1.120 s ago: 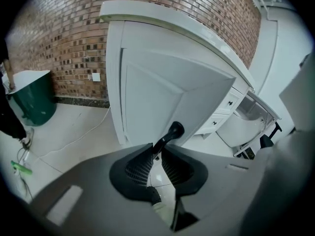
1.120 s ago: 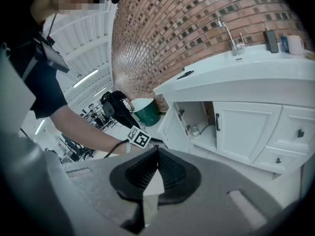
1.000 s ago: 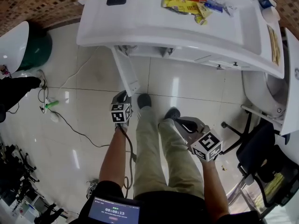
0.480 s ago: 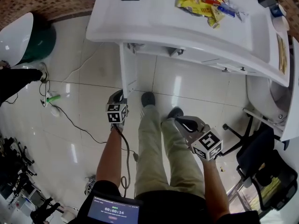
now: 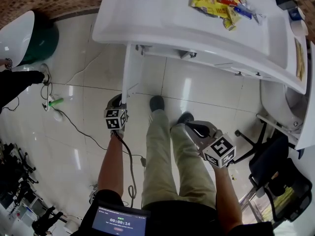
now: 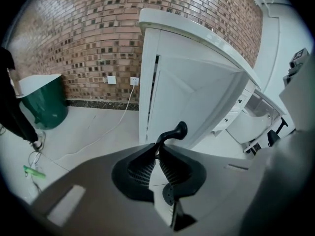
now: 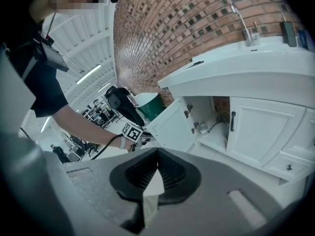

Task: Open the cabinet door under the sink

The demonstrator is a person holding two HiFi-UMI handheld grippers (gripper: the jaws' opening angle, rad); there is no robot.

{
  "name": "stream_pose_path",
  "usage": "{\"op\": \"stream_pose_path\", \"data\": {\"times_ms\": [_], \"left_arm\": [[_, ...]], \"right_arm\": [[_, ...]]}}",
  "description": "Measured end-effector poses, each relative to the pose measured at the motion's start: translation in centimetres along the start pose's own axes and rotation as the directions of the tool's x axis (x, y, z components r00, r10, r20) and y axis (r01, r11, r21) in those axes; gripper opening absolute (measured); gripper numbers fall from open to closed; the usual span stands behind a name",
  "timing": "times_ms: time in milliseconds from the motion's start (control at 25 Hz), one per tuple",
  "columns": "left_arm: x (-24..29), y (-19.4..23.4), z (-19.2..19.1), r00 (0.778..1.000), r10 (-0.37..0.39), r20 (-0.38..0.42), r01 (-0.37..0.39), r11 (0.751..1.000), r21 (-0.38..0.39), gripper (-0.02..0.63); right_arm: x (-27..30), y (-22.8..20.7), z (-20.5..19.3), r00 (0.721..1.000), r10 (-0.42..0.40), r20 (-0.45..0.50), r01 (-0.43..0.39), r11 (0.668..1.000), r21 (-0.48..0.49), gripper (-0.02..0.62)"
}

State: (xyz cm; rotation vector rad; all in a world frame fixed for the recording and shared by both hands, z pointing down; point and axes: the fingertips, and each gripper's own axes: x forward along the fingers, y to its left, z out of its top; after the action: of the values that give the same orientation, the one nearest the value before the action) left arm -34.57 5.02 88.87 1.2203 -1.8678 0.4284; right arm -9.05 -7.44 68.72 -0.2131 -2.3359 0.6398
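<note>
1. With the left hand-held gripper (image 6: 158,149), jaws just closing tighter, pinches the black handle (image 6: 172,133) for pulling.
2. Holds the cabinet door (image 7: 173,126) swung well out below the table (image 5: 172,28), cupboard exposed.
3. Carries the right hand-held gripper (image 7: 157,151) closed, empty, away from the door: unneeded.

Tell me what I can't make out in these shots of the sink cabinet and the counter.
Inside the cabinet: hidden under the counter in the head view; the right gripper view shows only a dim part.
The packets on the counter: head view, print too small to read.
The chair: head view, cut off by the right edge.
</note>
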Motion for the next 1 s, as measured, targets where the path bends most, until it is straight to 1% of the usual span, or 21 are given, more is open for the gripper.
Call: {"op": "stream_pose_path", "data": {"times_ms": [80, 200, 360, 480, 560, 640, 720, 800, 920, 1000], "left_arm": [[-0.1, 0.7, 0.0, 1.000, 0.010, -0.013, -0.010, 1.000, 0.020, 0.037], [0.0, 1.0, 0.0, 1.000, 0.004, -0.022, -0.003, 0.999, 0.038, 0.037], [0.0, 0.9, 0.0, 1.000, 0.008, -0.021, -0.007, 0.999, 0.038, 0.037], [-0.1, 0.5, -0.1, 0.999, 0.011, -0.042, -0.008, 0.998, 0.066, 0.038], [-0.2, 0.3, -0.1, 0.998, 0.016, -0.054, -0.012, 0.997, 0.071, 0.040], [-0.5, 0.5, -0.1, 0.998, 0.031, -0.056, -0.029, 0.998, 0.051, 0.040], [-1.2, 1.1, 0.0, 0.998, 0.053, -0.038, -0.053, 0.999, -0.002, 0.037], [-2.0, 1.2, -0.1, 0.998, 0.062, -0.019, -0.063, 0.997, -0.042, 0.015], [-3.3, 0.2, -0.8, 0.998, 0.055, -0.014, -0.055, 0.998, -0.039, 0.015], [-4.3, -0.7, -1.4, 0.999, 0.054, -0.008, -0.054, 0.997, -0.056, 0.015]], "right_arm": [[0.2, -0.1, -0.1, 1.000, -0.003, -0.005, 0.003, 1.000, 0.004, -0.008], [0.6, 0.0, -0.2, 1.000, -0.002, -0.011, 0.002, 1.000, 0.009, -0.008], [1.2, 0.3, 0.1, 1.000, 0.007, -0.012, -0.007, 1.000, 0.006, -0.008], [1.2, 0.4, 0.2, 1.000, 0.007, -0.015, -0.007, 1.000, 0.000, -0.008], [0.9, 0.3, 0.3, 1.000, 0.005, -0.015, -0.005, 1.000, -0.003, -0.008], [0.5, 0.1, 0.3, 1.000, 0.001, -0.016, -0.001, 1.000, -0.005, -0.008], [0.2, -0.1, 0.3, 1.000, -0.004, -0.017, 0.004, 1.000, -0.007, -0.008], [-0.2, -0.3, 0.3, 1.000, -0.007, -0.015, 0.007, 1.000, -0.008, -0.008], [-0.5, -0.3, 0.2, 1.000, -0.006, -0.010, 0.006, 1.000, -0.013, -0.008], [-0.7, -0.1, 0.1, 1.000, 0.000, -0.007, 0.000, 1.000, -0.017, -0.008]]}}
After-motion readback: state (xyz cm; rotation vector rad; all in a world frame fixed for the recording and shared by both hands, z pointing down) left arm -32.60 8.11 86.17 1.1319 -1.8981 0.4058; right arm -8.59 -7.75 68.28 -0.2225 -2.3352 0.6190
